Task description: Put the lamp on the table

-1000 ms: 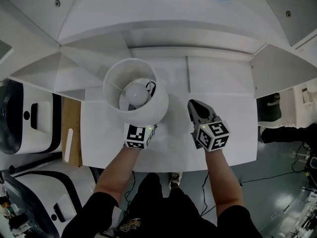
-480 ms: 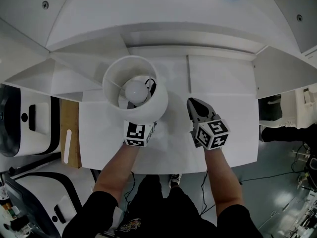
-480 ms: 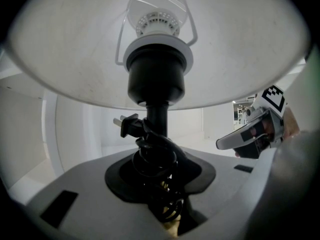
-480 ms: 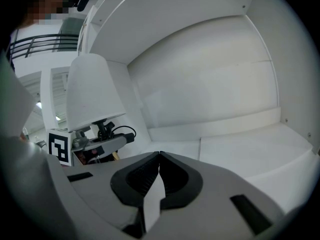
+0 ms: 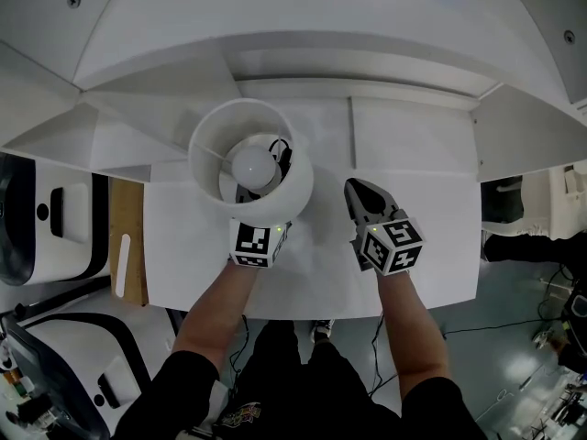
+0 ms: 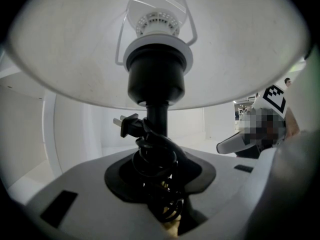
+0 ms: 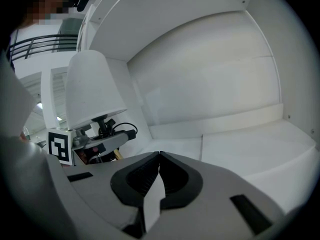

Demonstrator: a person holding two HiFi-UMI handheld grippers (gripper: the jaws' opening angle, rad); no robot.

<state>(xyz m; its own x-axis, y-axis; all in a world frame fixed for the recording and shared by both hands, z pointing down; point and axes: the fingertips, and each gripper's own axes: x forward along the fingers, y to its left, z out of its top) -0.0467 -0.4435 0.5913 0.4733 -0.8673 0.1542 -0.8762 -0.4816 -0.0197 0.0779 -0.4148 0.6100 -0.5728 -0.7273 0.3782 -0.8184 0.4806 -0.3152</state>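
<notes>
The lamp (image 5: pixel 286 202) has a white drum shade, a round bulb (image 5: pixel 254 165) and a black stem (image 6: pixel 157 115) with a black cord and plug (image 6: pixel 129 126) wound round it. It stands upright over the left part of the white table (image 5: pixel 431 246). My left gripper (image 6: pixel 160 171) is shut on the cord-wrapped stem below the shade. In the head view only its marker cube (image 5: pixel 255 244) shows, and the shade hides its jaws. My right gripper (image 5: pixel 357 191) hovers over the table right of the lamp, shut with nothing in it (image 7: pixel 159 156). The lamp's foot is hidden.
White angled panels and a ledge (image 5: pixel 404 94) close the table at the back and both sides. A wooden board (image 5: pixel 128 246) and white machines (image 5: pixel 46 218) lie left of the table. The table's front edge (image 5: pixel 312 312) is near the person's arms.
The lamp and both grippers keep their places. Only the head view has shifted a little.
</notes>
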